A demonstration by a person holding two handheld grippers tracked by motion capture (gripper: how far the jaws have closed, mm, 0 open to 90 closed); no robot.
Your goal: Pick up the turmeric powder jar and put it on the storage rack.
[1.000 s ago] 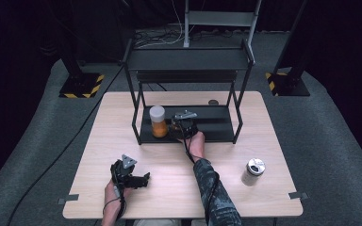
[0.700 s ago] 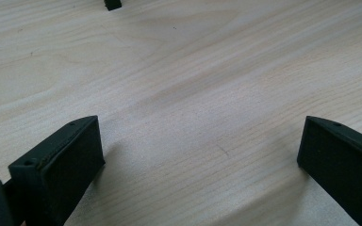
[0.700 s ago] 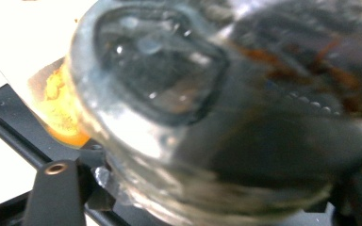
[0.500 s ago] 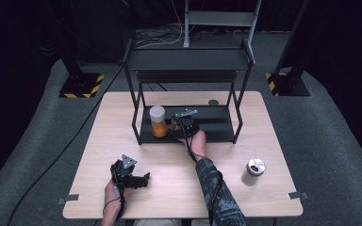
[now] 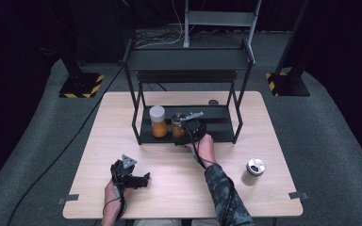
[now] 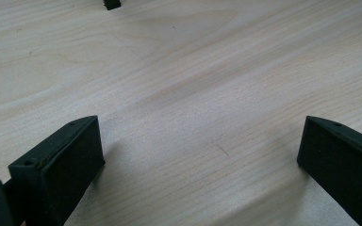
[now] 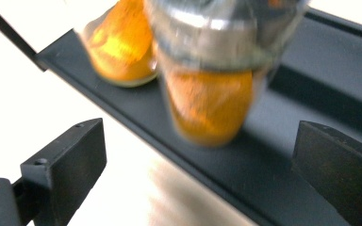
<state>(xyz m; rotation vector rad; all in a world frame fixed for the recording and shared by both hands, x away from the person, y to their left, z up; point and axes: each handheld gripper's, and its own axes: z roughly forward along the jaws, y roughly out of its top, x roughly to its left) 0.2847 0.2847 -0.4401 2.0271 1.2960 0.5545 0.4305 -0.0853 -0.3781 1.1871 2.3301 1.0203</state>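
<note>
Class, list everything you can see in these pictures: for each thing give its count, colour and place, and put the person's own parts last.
Table: one, light wood, centre of the high view.
Rack: one, black metal, two shelves, at the far half of the table.
Spice jars: two, orange contents, side by side on the rack's lower shelf; white-lidded jar on the left, silver-lidded jar beside it.
Shaker jar: one, silver top, near right of the table.
Left tongs: black, open, resting on the table at its near edge.
Right tongs: black, open, in front of the silver-lidded jar.
Forearms: two, entering from the bottom; right sleeve patterned.
</note>
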